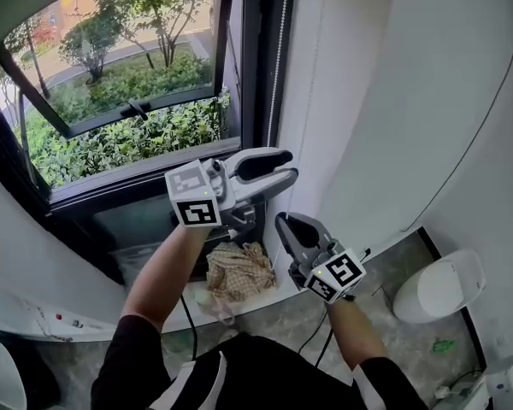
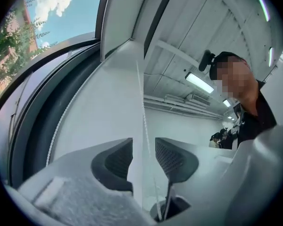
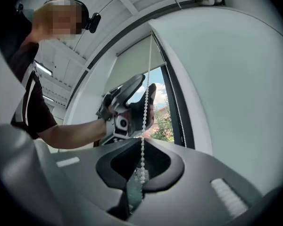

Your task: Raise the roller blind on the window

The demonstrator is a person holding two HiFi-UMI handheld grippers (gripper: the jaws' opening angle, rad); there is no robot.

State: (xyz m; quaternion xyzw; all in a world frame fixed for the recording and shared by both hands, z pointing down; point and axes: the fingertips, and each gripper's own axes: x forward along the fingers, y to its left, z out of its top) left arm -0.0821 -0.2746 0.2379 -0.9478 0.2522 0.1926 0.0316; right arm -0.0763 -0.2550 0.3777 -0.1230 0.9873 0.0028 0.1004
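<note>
My right claw (image 3: 141, 175) pinches the bead chain (image 3: 143, 140), which rises toward 12 o'clock along the window frame (image 1: 250, 75); my left claw (image 2: 144, 157) gapes around it above. Light, limp, slippery: grip across beads.

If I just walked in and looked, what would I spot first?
Probably the two tongs held up beside the window. The right tongs are shut on the white bead chain, and the left tongs, higher up, are open with the chain running between their jaws. Green bushes fill the glass behind them, and a checked cloth lies crumpled below the window.
</note>
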